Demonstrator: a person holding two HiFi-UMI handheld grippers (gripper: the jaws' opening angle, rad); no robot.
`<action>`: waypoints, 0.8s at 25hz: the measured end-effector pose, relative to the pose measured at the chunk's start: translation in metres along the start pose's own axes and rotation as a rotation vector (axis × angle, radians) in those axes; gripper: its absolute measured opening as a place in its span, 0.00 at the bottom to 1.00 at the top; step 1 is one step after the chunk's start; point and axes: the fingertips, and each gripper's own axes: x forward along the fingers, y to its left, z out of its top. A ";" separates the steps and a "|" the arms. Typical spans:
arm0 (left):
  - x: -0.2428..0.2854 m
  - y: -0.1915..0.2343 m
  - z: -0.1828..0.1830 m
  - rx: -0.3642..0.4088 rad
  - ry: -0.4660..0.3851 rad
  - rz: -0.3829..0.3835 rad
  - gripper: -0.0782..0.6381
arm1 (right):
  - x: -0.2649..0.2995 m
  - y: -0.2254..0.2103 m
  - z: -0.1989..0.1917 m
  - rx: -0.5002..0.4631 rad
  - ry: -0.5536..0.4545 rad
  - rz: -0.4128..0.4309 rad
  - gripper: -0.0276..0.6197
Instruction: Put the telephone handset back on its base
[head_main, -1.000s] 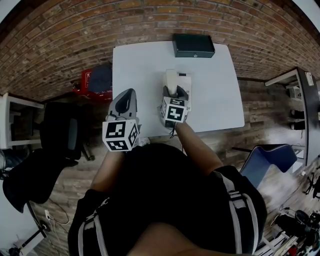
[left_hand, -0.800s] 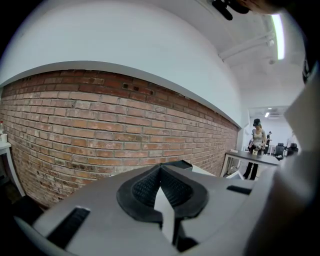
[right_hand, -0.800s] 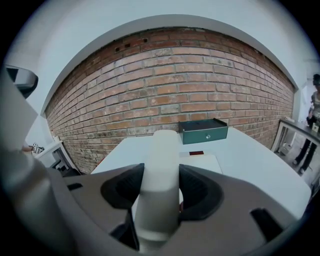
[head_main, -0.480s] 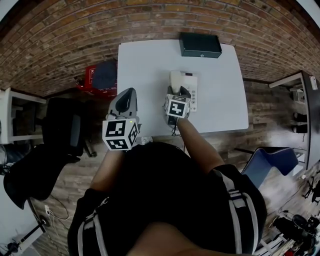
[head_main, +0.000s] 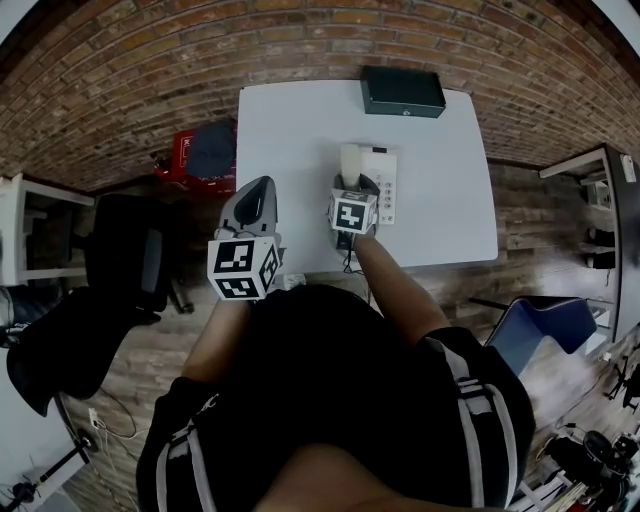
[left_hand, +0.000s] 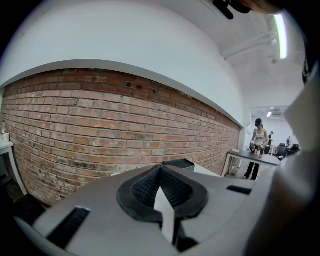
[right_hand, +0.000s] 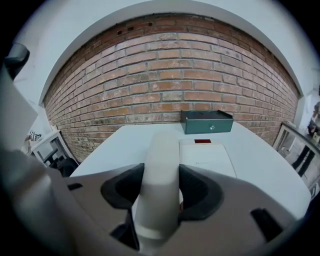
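The cream telephone handset (head_main: 350, 160) stands between the jaws of my right gripper (head_main: 352, 184), which is shut on it, over the left side of the white telephone base (head_main: 383, 185) on the white table (head_main: 290, 130). In the right gripper view the handset (right_hand: 161, 170) runs straight ahead between the dark pads, and the base (right_hand: 206, 157) lies just to its right. My left gripper (head_main: 255, 192) hangs off the table's near left edge, shut with nothing in it; in its own view the left gripper (left_hand: 162, 200) points up at a brick wall.
A dark green box (head_main: 402, 90) sits at the table's far edge, also the box (right_hand: 206, 121) ahead of the base. A red bin (head_main: 196, 155) and a black chair (head_main: 120, 265) stand left of the table, a blue chair (head_main: 545, 320) to the right.
The right gripper has carried the handset a little forward and it now sits closer over the base's left side. The left gripper has barely moved.
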 end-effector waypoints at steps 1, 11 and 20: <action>0.000 0.000 0.000 -0.001 0.000 0.001 0.10 | 0.000 0.000 0.000 -0.002 -0.005 -0.001 0.36; -0.006 -0.004 -0.002 -0.002 0.004 0.011 0.10 | 0.001 0.001 -0.006 -0.001 0.009 -0.036 0.36; -0.011 -0.013 -0.001 -0.009 -0.008 0.006 0.10 | -0.010 -0.004 0.010 0.046 -0.111 0.025 0.39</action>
